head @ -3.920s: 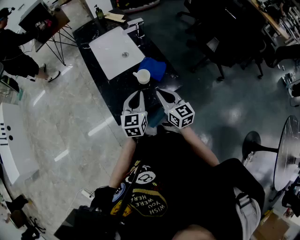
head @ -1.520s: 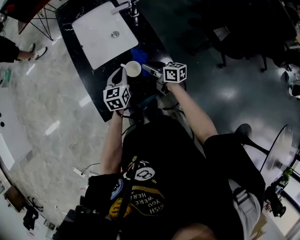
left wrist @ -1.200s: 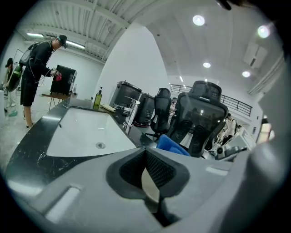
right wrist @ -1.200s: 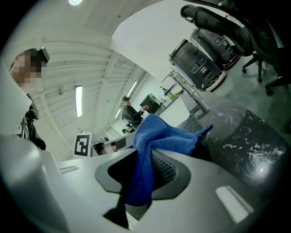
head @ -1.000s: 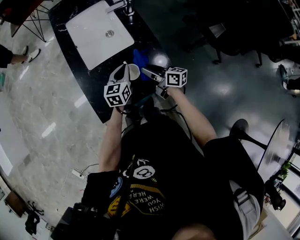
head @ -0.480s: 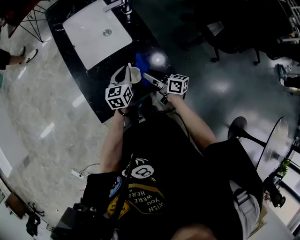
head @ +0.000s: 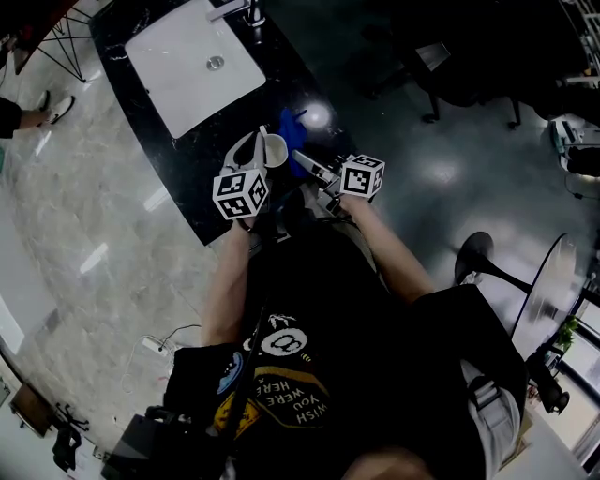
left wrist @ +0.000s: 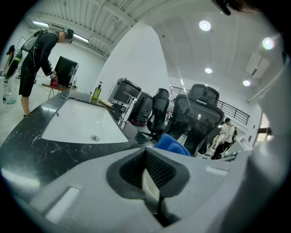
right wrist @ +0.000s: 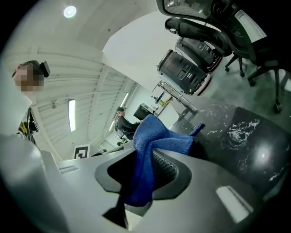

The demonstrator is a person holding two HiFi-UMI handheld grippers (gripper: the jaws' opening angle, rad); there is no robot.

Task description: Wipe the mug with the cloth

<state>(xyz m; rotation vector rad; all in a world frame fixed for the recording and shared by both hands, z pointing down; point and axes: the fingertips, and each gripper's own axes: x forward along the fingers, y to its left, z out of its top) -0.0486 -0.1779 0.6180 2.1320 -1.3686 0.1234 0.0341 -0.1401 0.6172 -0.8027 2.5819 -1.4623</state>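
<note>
The white mug point(head: 274, 150) is held above the black counter's point(head: 183, 164) near end, its mouth tipped sideways. My left gripper point(head: 257, 142) is shut on the mug; in the left gripper view a strip of white wall point(left wrist: 150, 191) shows between the dark pads of this gripper point(left wrist: 148, 175). Just right of the mug hangs the blue cloth point(head: 293, 142). My right gripper point(head: 302, 159) is shut on the cloth; in the right gripper view the cloth point(right wrist: 157, 136) bunches up out of this gripper point(right wrist: 143, 177). The cloth point(left wrist: 172, 144) also shows past the left jaws.
A white sink basin point(head: 192, 61) with a tap point(head: 234, 11) is set into the counter's far half. A soap bottle point(left wrist: 96, 93) stands at its back. Black office chairs point(left wrist: 195, 113) stand to the right. A person point(left wrist: 41, 50) bends over a small table at the far left.
Earlier the mug and cloth lay on the counter with both grippers short of them. Now each gripper holds one. In the last second the mug tipped sideways and the cloth came closer.
</note>
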